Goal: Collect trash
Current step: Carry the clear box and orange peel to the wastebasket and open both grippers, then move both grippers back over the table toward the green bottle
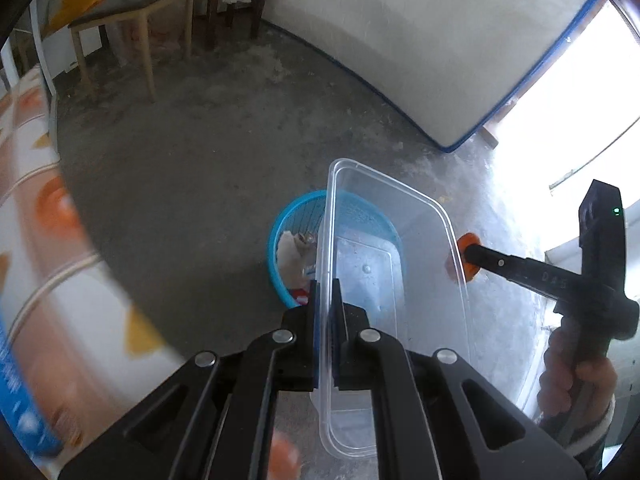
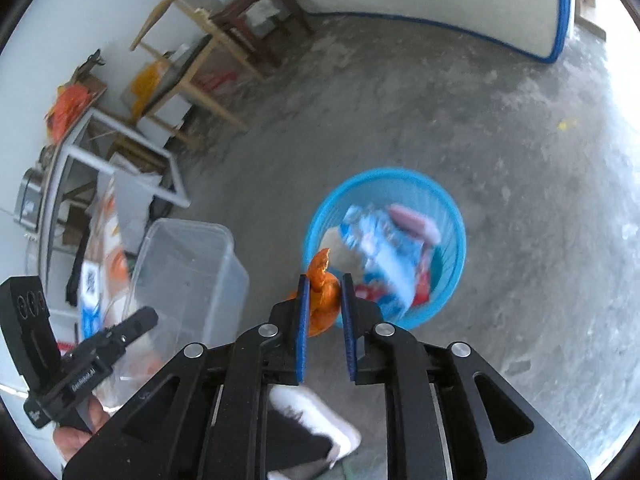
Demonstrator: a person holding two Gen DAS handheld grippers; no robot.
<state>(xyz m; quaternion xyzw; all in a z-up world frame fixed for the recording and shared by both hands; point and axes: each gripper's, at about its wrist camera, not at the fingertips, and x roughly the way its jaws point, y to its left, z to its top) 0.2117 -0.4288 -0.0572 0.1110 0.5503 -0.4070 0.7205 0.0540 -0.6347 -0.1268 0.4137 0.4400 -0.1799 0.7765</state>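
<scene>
Left gripper (image 1: 327,292), seen at the bottom centre of its own wrist view, is clamped on the rim of a clear plastic container (image 1: 384,280), its blue-padded jaws pinching the thin wall together. That container hangs tilted over a blue mesh basket (image 1: 294,216) standing on the grey concrete floor (image 1: 208,184) at mid-frame; pale crumpled paper and a red scrap lie inside the basket. At the right edge, the right gripper (image 1: 460,258) reaches in from a hand (image 1: 572,384), and an orange piece shows at its tip just beside the container's far rim (touching or not, the frame does not settle). A patterned tablecloth blurs along the left edge, and a wooden table (image 1: 132,12) stands at the upper left.

In the right wrist view, the right gripper (image 2: 325,300) sits at the bottom centre with an orange peel (image 2: 322,296) between its blue pads (image 2: 301,320). The jaws stand partly apart, and a gap shows on the right side of the peel, so the pads do not press on it from both sides. Just beyond the fingertips lies the blue mesh basket (image 2: 452,272), right of centre, filled with blurred blue, white and red wrappers (image 2: 380,248). At the lower left, the left gripper (image 2: 136,324) holds the clear plastic container (image 2: 188,272), well left of the basket. A white and black shoe (image 2: 316,432) shows below the jaws.
</scene>
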